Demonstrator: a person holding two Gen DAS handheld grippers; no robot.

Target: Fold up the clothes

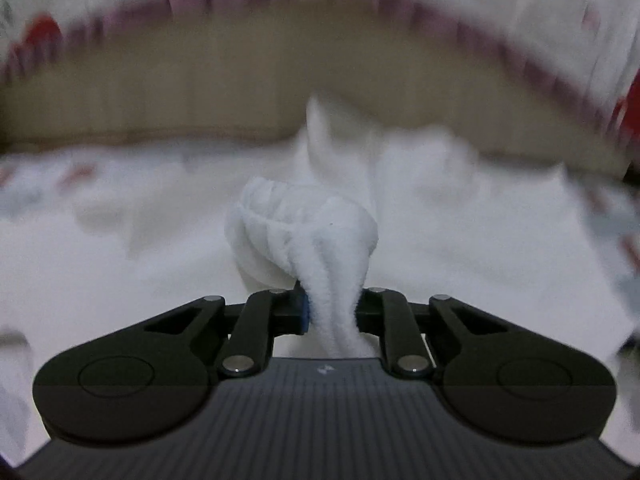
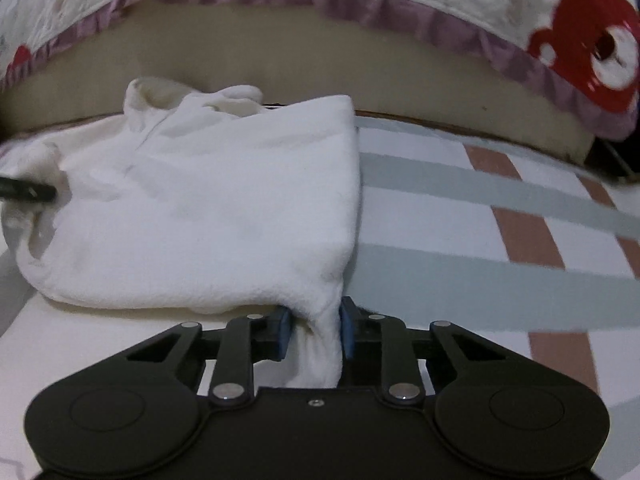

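I see the white fleece garment (image 2: 208, 208) lying flat on the striped sheet (image 2: 460, 216), filling the left and middle of the right wrist view. Its long axis runs from the bottom of the frame up toward the collar (image 2: 192, 98) at upper middle, close against the beige mattress side (image 2: 360, 76). Its right edge is a straight fold running top to bottom; right of that fold the sheet lies bare to the frame edge. My right gripper (image 2: 314, 330) is clamped on the near right corner of the garment, blue pads pressed into the cloth. At the left edge a dark finger (image 2: 28, 191) of the other gripper touches the fabric. In the left wrist view, heavily blurred, my left gripper (image 1: 332, 308) is pinched tight on a bunched twist of the same garment (image 1: 304, 232). A quilt with red bears (image 2: 580, 52) overhangs the mattress.
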